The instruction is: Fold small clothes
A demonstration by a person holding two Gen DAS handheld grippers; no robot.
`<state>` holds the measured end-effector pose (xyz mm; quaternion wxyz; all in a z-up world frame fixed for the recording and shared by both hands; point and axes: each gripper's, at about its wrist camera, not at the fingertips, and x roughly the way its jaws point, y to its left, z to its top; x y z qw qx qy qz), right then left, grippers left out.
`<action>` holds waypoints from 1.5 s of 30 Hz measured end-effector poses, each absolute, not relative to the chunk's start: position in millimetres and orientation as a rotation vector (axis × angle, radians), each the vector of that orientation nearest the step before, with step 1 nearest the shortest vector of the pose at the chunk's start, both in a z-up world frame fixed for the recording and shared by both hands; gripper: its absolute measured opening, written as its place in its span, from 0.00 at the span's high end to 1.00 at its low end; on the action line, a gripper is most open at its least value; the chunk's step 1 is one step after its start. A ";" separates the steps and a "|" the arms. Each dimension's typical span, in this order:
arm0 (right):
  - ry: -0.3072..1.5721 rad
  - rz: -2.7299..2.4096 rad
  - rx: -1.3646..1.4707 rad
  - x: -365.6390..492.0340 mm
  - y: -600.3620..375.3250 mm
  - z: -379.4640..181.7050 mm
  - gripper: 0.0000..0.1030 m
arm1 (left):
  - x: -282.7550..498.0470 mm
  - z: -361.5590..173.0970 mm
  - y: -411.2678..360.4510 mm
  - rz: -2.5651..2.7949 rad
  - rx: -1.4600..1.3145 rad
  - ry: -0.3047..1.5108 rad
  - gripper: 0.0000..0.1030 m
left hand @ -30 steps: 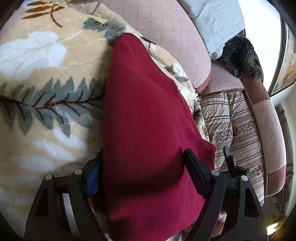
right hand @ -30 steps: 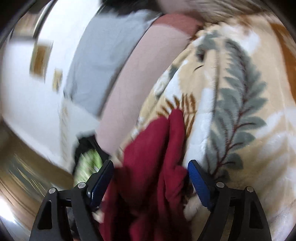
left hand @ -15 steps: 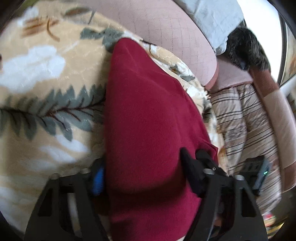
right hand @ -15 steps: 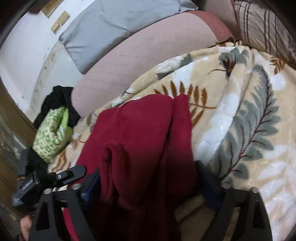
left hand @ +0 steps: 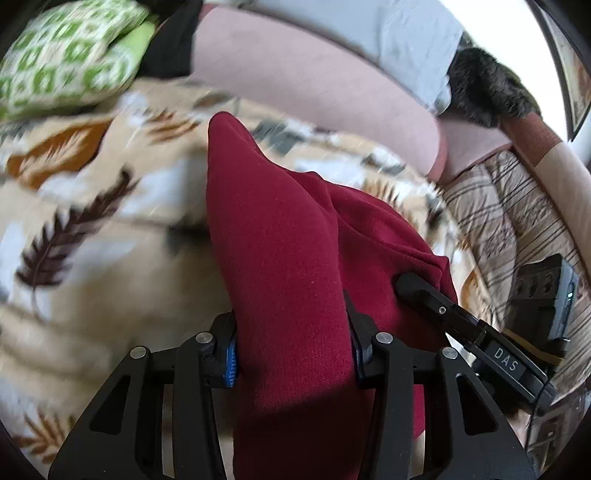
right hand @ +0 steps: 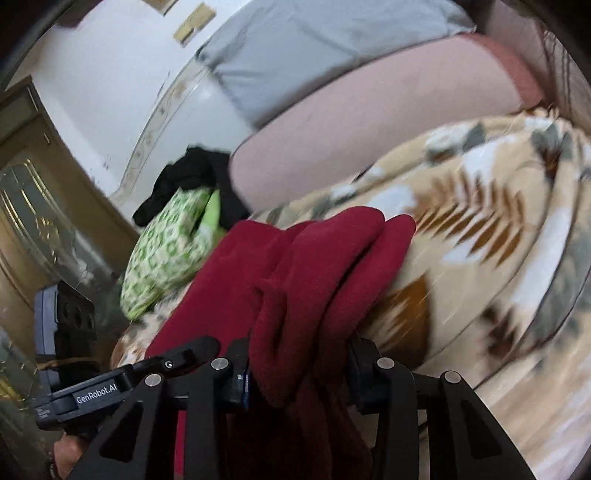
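Soft daylight fills both views, brightest by the window (left hand: 581, 140) at the left view's right edge. Motion blur smears the leaf-print blanket (left hand: 92, 229) and green cushion (right hand: 166, 254); the red garment (left hand: 280, 258) stays sharp. Fisheye curvature bends the edges, corners black.

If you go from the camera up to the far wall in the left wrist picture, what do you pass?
left gripper → red garment → leaf-print blanket → pink bolster → grey pillow

R tongs (right hand: 295, 369), just closing, pinch bunched red garment (right hand: 314, 266) over leaf-print blanket (right hand: 498, 229).
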<state>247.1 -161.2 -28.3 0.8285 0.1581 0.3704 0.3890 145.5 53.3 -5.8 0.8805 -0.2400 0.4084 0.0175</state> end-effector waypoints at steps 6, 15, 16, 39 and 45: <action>0.914 0.667 0.242 211.0 -143.8 -61.6 0.48 | 130.3 -40.1 60.7 0.025 -0.559 0.861 0.33; 0.591 0.554 0.029 165.5 -161.8 3.1 0.43 | 66.0 23.2 53.7 0.097 -0.431 0.604 0.34; 0.537 0.588 -0.038 156.0 -152.9 13.1 0.44 | 63.5 24.3 48.8 0.081 -0.412 0.598 0.35; 0.830 0.643 -0.361 121.0 -119.8 -53.1 0.62 | 77.5 -31.7 -19.8 0.161 -0.134 0.938 0.36; 0.820 0.645 -0.299 123.1 -122.7 -71.0 0.59 | 76.9 -37.0 -17.5 0.164 -0.156 0.905 0.31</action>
